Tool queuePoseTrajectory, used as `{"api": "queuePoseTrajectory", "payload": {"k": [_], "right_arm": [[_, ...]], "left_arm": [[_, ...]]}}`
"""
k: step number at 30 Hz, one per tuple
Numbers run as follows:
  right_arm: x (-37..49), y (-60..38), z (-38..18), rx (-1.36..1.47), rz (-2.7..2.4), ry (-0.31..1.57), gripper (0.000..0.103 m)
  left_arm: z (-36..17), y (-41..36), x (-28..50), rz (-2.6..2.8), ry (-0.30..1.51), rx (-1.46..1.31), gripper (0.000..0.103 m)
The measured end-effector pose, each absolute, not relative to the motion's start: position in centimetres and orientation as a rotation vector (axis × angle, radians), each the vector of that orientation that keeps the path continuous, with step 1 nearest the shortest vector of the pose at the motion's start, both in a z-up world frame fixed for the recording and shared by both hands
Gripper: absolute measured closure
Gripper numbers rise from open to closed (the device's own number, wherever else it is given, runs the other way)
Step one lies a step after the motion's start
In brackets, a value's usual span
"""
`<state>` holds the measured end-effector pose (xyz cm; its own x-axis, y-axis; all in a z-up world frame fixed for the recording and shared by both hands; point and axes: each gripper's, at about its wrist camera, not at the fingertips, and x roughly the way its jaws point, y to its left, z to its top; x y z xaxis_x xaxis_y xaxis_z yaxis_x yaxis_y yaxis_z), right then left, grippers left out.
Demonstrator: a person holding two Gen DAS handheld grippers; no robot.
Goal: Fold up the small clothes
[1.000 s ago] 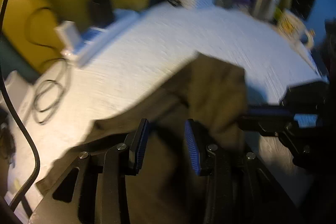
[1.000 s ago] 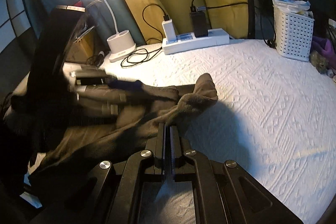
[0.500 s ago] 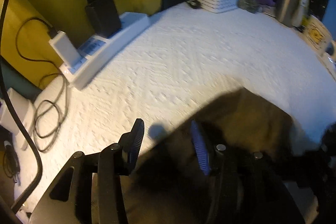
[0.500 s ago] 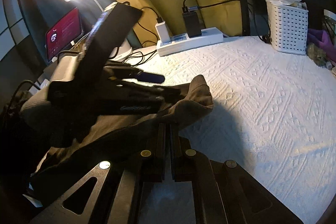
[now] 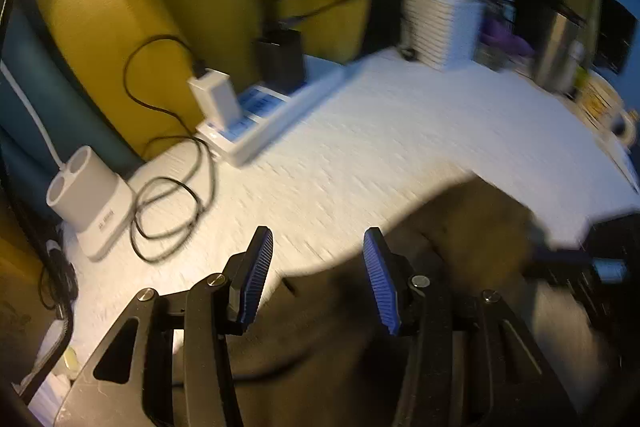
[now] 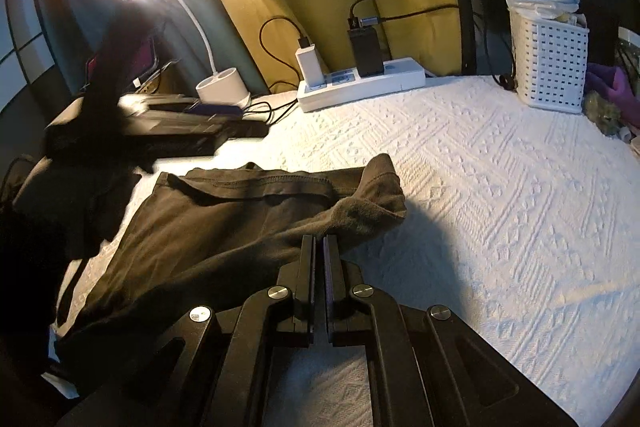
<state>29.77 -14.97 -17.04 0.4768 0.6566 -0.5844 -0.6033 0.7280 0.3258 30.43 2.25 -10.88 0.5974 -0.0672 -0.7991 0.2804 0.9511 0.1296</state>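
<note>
A dark brown garment (image 6: 208,227) lies spread on the white textured cloth (image 6: 500,207), with one corner folded back into a thick roll (image 6: 360,215). My right gripper (image 6: 319,239) is shut, and the garment's near edge runs in between its tips. The left gripper (image 5: 316,233) stands open, nothing between its blue pads (image 5: 258,267); the garment (image 5: 472,227) lies below and to its right. In the right wrist view the left gripper (image 6: 224,115) is a blurred dark shape above the garment's far left end.
A white power strip (image 6: 360,85) with plugged chargers lines the back edge, beside loose black cables (image 5: 168,211) and a white lamp base (image 6: 222,89). A white slatted basket (image 6: 548,63) stands at the back right. A metal can (image 5: 560,55) and a mug (image 5: 622,123) sit far right.
The left gripper opened, let go of the garment and drew up and away toward the lamp side. The garment now lies flatter. The right gripper stayed put, still shut.
</note>
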Motion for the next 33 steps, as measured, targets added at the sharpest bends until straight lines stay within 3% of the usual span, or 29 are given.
{"api": "queuePoseTrajectory", "payload": {"k": [12,16,23,24,25,28,33], "right_arm": [[28.8,-16.6,-15.9,0.083,0.685,0.717,0.099],[28.7,-18.1,-16.2,0.085,0.634,0.725,0.099],[29.1,-20.0,-17.8,0.08,0.586,0.77,0.099],[29.1,-20.2,-18.1,0.077,0.581,0.778,0.099],[29.1,-20.4,-18.3,0.078,0.578,0.781,0.099],[29.2,-20.6,-18.6,0.081,0.576,0.788,0.099],[29.2,-19.7,-18.4,0.073,0.605,0.786,0.099]], "left_arm": [[-13.0,-1.2,24.9,-0.413,0.987,0.142,0.055],[-12.9,-3.2,25.5,-0.448,0.978,0.176,0.047],[-15.0,-6.9,28.4,-0.419,0.988,0.333,0.048],[-15.1,-6.6,28.8,-0.422,0.993,0.301,0.066],[-15.1,-6.2,29.0,-0.421,1.001,0.278,0.092],[-13.4,-4.6,28.4,-0.389,0.947,0.238,0.099],[-8.4,-0.3,26.1,-0.299,0.821,0.179,0.1]]}}
